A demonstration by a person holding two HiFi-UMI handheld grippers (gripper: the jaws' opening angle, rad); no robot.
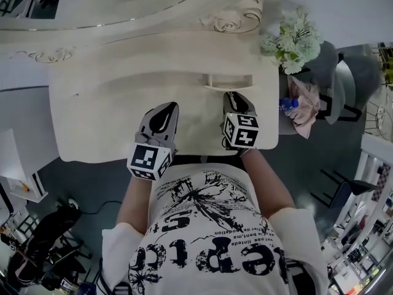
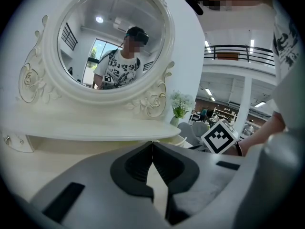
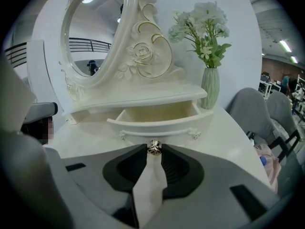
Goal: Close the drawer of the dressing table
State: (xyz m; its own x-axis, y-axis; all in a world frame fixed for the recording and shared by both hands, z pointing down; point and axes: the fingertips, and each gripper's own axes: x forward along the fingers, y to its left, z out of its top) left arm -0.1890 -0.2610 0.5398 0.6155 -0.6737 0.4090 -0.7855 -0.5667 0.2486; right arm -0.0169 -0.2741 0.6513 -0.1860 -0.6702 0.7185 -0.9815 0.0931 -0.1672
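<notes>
The white dressing table (image 1: 104, 115) has a small drawer (image 3: 157, 114) under its raised shelf, pulled out, its inside empty. In the head view the drawer (image 1: 228, 80) shows at the right of the shelf. My right gripper (image 3: 153, 149) points straight at the drawer front, and its tips sit on either side of the small metal knob (image 3: 153, 147), closed on it. In the head view the right gripper (image 1: 234, 96) reaches the drawer front. My left gripper (image 1: 164, 109) rests over the tabletop to the left, jaws shut and empty, also seen as the left gripper (image 2: 152, 146) facing the mirror.
A round mirror (image 2: 112, 42) in a carved frame stands at the back. A green vase of white flowers (image 3: 209, 92) stands at the table's right end, close to the drawer. Grey chairs (image 1: 344, 82) with a pink cloth (image 1: 305, 106) and a bottle (image 1: 288, 105) stand to the right.
</notes>
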